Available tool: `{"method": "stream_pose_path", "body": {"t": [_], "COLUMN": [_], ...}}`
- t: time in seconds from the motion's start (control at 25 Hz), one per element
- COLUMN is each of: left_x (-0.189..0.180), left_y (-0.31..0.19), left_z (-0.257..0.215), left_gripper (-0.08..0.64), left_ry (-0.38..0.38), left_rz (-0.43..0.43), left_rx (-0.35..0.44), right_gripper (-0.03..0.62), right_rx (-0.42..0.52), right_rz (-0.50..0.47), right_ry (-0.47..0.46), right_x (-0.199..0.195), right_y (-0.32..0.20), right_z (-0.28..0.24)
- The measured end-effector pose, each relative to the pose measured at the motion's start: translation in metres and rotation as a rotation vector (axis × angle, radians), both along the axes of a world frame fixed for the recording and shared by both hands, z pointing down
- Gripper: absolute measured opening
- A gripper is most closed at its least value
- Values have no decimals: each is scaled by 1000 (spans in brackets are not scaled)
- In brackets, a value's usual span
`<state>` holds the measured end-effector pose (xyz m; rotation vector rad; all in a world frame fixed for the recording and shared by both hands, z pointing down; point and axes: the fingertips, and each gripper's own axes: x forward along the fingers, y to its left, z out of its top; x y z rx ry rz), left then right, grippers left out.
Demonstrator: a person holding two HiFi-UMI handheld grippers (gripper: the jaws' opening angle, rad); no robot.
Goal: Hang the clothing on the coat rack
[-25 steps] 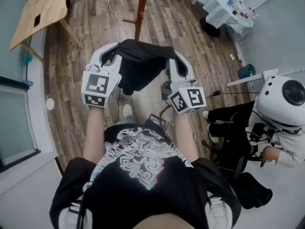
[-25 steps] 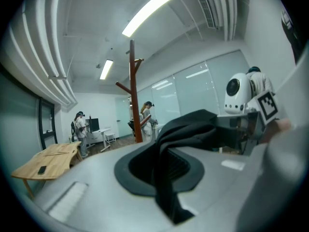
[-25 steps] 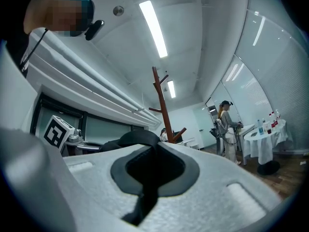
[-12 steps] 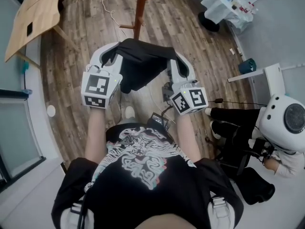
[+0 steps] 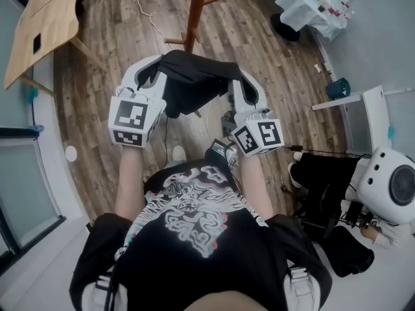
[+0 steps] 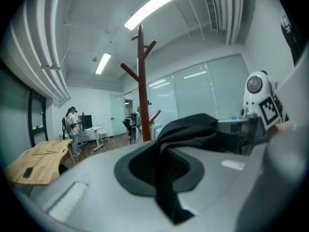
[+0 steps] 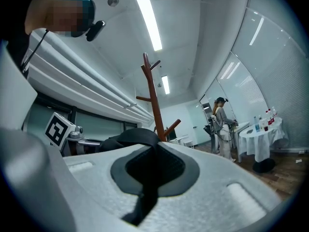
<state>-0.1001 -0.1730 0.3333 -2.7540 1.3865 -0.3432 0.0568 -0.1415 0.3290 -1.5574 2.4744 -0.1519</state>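
Wooden plank floor (image 5: 110, 63) is filling most of the head view, with the person standing on it and looking steeply down. Tall brown wooden coat rack with angled pegs (image 5: 194, 15) is standing just ahead of the arms, its post running out of the top edge. Both gripper views are looking up at the coat rack (image 6: 141, 76), so it reads as the target being lined up.

Black cloth garment (image 5: 194, 86) is hanging spread between the two grippers, off the floor, near the rack but not touching any peg. It is likely being held by two edges to keep it open, so a fold or collar can be dropped over a peg. Hanging is not done yet, and this looks like the carry or approach step.

White two-jaw left gripper (image 5: 154, 76) is keeping its jaws narrow, pinching a strip of the black fabric that is running down between the dark pads (image 6: 140, 170). White two-jaw right gripper (image 5: 243, 88) is doing the same, jaws nearly together and clamping a black fold in its own view.

Pegs are sitting high in both gripper views, so the next move probably needs a lift up and forward. Slack cloth may be slipping if one side lets go too early.
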Motion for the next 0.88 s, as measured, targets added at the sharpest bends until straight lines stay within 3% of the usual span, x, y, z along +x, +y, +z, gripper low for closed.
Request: {"method": "stream_pose_path", "body": {"t": [0.88], "left_x": [27], "left_y": [-45], "left_z": [16], "left_gripper": [8], "left_ry": [-34], "left_rz": [28], "left_rx": [-20], "right_gripper": [2], "right_rx": [8], "right_rz": [43], "right_ry": [-13], "right_x": [28], "right_y": [-50], "right_z": [-2]}}
